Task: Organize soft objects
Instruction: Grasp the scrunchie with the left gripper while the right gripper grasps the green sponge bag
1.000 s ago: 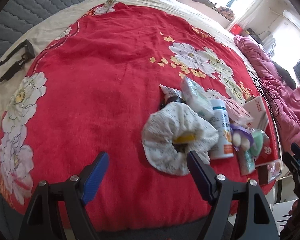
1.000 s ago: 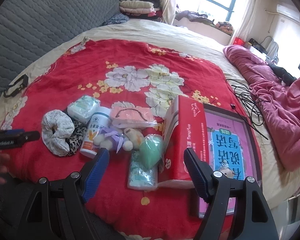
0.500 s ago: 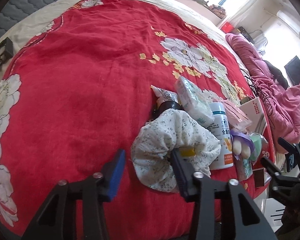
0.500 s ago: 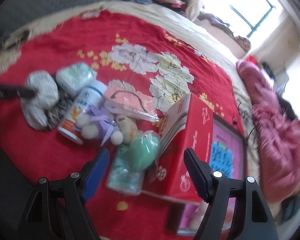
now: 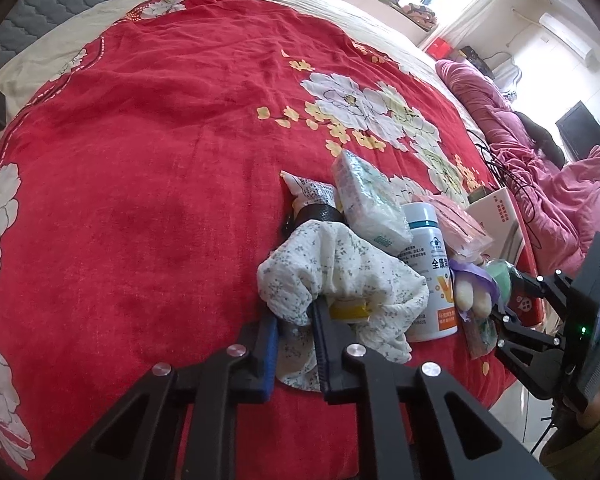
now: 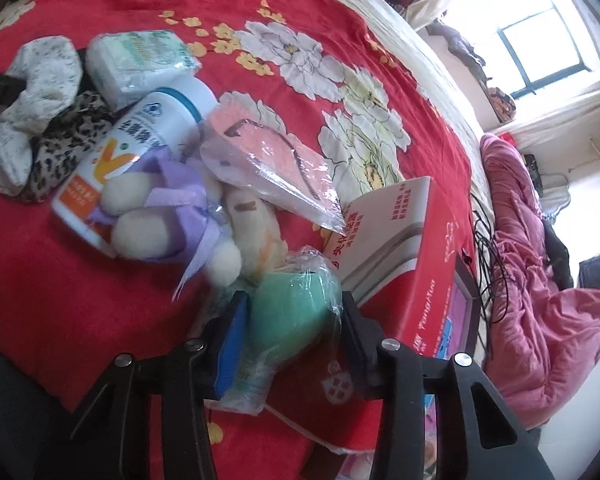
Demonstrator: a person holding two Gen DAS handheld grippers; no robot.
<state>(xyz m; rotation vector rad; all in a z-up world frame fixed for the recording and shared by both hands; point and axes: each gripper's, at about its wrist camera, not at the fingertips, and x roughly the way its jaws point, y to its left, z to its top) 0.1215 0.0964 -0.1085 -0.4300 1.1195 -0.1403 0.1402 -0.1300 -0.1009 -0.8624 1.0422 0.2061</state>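
A white floral scrunchie (image 5: 340, 264) lies on the red flowered blanket (image 5: 140, 160). My left gripper (image 5: 296, 320) pinches its near edge, and the jaws are still closing on the fabric. The scrunchie (image 6: 32, 92) also shows at the far left of the right wrist view. A green puff in a clear plastic bag (image 6: 292, 300) sits between the jaws of my right gripper (image 6: 292, 312). Those jaws are closing too, with both pads against the wrap. Just beyond it lies a plush toy in a purple dress (image 6: 160, 208).
A leopard scrunchie (image 6: 68, 144), a tissue pack (image 6: 140, 60), a white bottle (image 6: 140, 132) and a pink packet (image 6: 268, 160) crowd together. A red box (image 6: 412, 248) stands right of the puff. Cables (image 6: 488, 248) and a pink quilt (image 6: 540, 280) lie beyond.
The left jaws have closed from wide open onto the scrunchie's edge. The right gripper has dropped, rolled and closed around the bagged green puff.
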